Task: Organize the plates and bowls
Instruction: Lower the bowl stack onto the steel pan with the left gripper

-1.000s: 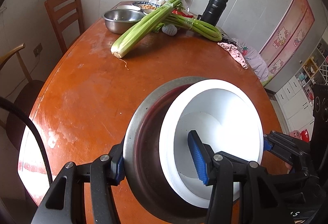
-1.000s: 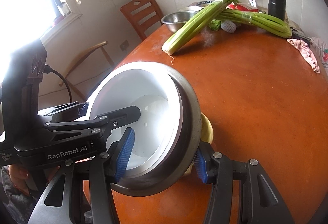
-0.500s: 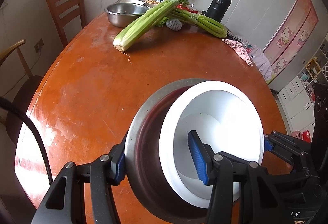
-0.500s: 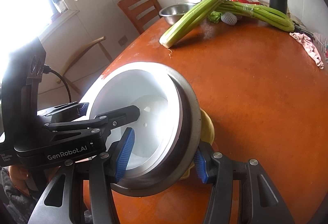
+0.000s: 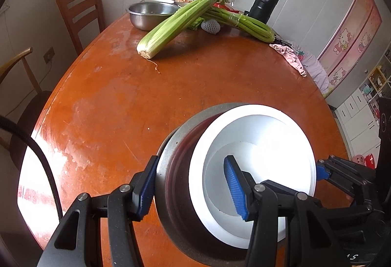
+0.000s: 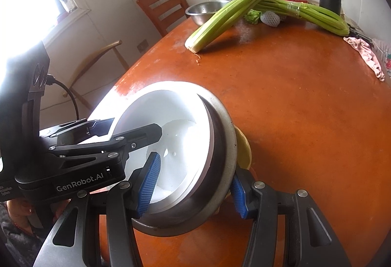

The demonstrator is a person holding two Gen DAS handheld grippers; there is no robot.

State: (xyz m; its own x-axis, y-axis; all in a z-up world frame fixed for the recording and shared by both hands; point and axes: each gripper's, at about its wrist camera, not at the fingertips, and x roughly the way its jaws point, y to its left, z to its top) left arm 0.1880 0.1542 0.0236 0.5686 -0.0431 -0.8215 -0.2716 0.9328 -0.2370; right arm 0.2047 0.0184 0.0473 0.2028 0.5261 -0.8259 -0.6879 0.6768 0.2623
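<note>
Table (image 5: 195,86): glossy orange-brown wood, scuffed and worn pale along its edge. On it, nested bowls: outer bowl (image 5: 168,183) dull brushed metal, inner bowl (image 5: 256,139) smooth matt white. At its far end, basin (image 5: 149,14) of shiny steel, flask (image 5: 264,6) matt black.

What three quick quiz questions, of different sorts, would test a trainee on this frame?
1. True or false: both grippers grip the bowl stack.
2. What sits innermost in the stack? A) white bowl B) celery C) flask
3. Fill in: beside the far steel bowl lies ____.

Key: 1 true: left gripper and right gripper each clamp a side. 2 A, white bowl. 3 celery.
</note>
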